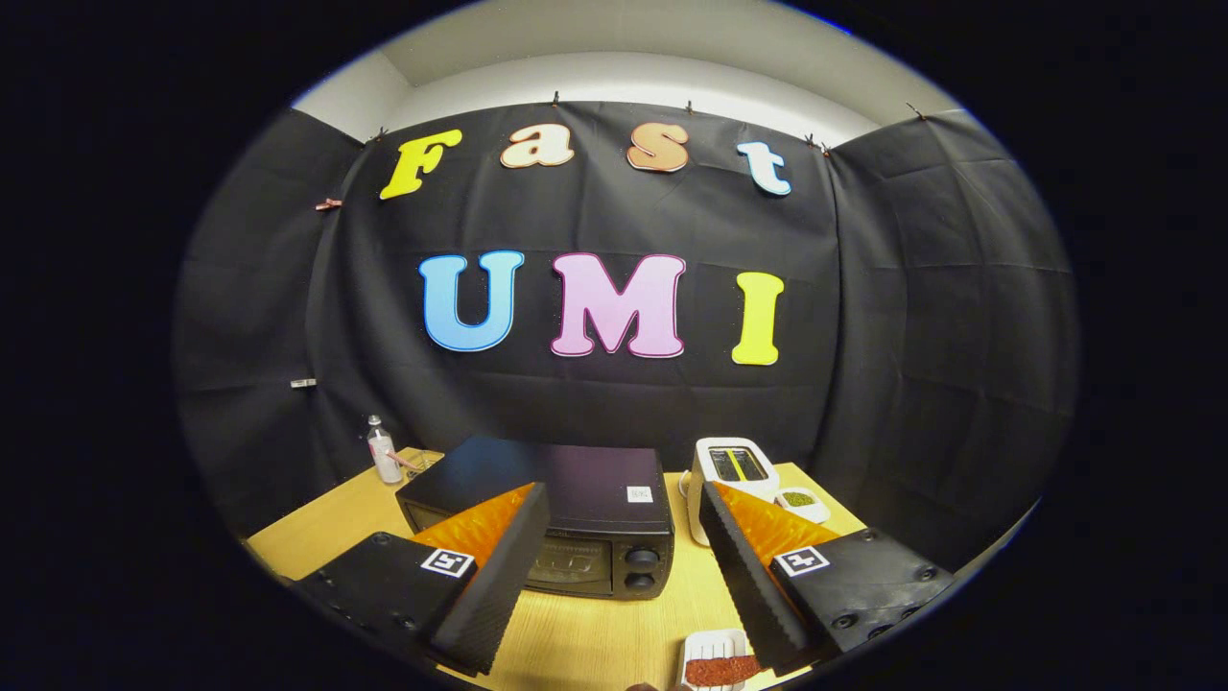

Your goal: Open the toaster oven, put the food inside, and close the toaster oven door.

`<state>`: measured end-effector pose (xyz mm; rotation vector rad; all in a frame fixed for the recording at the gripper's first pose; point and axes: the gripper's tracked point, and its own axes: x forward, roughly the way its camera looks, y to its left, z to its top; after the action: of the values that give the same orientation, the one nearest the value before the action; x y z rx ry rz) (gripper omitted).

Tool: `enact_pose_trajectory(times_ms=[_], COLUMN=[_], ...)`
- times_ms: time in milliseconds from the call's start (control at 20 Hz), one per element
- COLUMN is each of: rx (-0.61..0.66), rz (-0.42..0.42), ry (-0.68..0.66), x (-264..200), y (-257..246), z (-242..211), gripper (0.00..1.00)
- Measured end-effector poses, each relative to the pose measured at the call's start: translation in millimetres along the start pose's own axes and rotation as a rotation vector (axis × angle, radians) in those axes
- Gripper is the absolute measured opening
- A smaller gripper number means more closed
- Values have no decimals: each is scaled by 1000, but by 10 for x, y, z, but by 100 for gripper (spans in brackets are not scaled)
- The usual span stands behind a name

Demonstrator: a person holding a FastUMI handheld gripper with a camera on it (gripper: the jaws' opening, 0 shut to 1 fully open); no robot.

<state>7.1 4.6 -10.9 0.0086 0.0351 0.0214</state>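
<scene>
A black toaster oven (576,509) stands on the wooden table (326,528), beyond my fingers, with its glass door shut and two knobs at its right side. My gripper (614,537) is open and holds nothing; the oven's front shows in the gap between the fingers. Below the right finger lies a small white tray (705,645) with a reddish-brown piece of food (721,670) on it, close to the table's near edge.
A white slot toaster (734,470) stands right of the oven, with a small white dish of something green (798,500) beside it. A small clear bottle (385,451) stands at the table's far left corner. Black cloth walls close in behind.
</scene>
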Motion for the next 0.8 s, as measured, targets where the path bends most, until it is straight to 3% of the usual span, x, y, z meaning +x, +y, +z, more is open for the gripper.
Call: enact_pose_trajectory(times_ms=[650,800], rx=[20,13], rz=[36,5], ry=[50,54], x=[147,306], y=[380,500], z=[-135,-200], gripper=[98,97])
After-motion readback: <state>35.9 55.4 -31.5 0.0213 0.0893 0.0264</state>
